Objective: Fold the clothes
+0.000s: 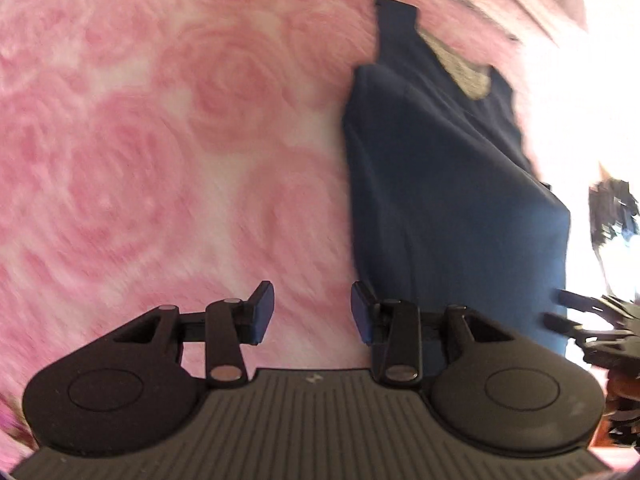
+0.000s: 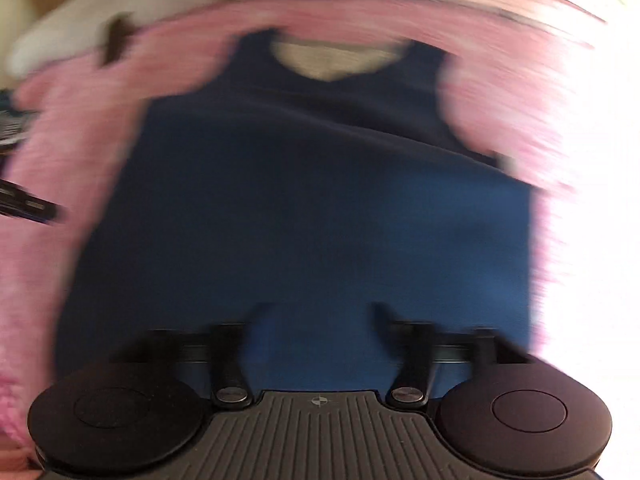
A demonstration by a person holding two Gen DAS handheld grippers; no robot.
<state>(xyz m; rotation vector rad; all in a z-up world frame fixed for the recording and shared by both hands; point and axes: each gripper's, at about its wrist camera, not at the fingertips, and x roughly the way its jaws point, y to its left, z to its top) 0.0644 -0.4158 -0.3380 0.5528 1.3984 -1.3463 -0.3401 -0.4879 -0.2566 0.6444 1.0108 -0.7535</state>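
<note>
Navy tank top (image 2: pixel 312 200) is laid flat on the pink rose-patterned blanket (image 1: pixel 160 140), seemingly unfolded; folding is judged barely begun. Left tool (image 1: pixel 312 312) and right tool (image 2: pixel 316 320) are spread wide, empty.

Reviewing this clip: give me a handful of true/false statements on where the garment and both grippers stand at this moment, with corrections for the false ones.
1. The navy tank top lies spread on a pink rose-patterned blanket. True.
2. The left gripper is clamped on the garment's strap. False: its jaws stand apart with only blanket between them, and the strap lies far ahead of it.
3. The right gripper hangs over the top's lower body, jaws apart. True, though that view is motion-blurred.
4. The top is already folded into a small square. False: its neckline, both straps and full body show laid out.
5. In the left wrist view the top lies to the gripper's right. True.
</note>
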